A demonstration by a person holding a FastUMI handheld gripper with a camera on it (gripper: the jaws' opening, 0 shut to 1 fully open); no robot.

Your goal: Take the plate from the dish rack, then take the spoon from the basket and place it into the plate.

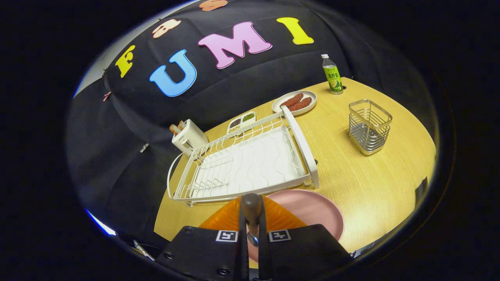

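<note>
My gripper (252,224) is shut on the spoon (251,206), whose dark handle end sticks out forward between the two fingers; a bit of its metal shows lower down in the gap. The pink plate (312,210) lies flat on the wooden table directly under and just right of the fingers, partly hidden by them. Beyond the fingers stands the white dish rack (250,164), with nothing in its slots. The wire basket (369,127) stands farther off to the right of the rack, and I see nothing inside it.
Behind the rack are a white toaster with bread (189,136), a small divided dish of grains (242,120) and an oval plate of sausages (295,102). A green bottle (332,75) stands at the table's far edge. Bare tabletop (351,175) lies between rack and basket.
</note>
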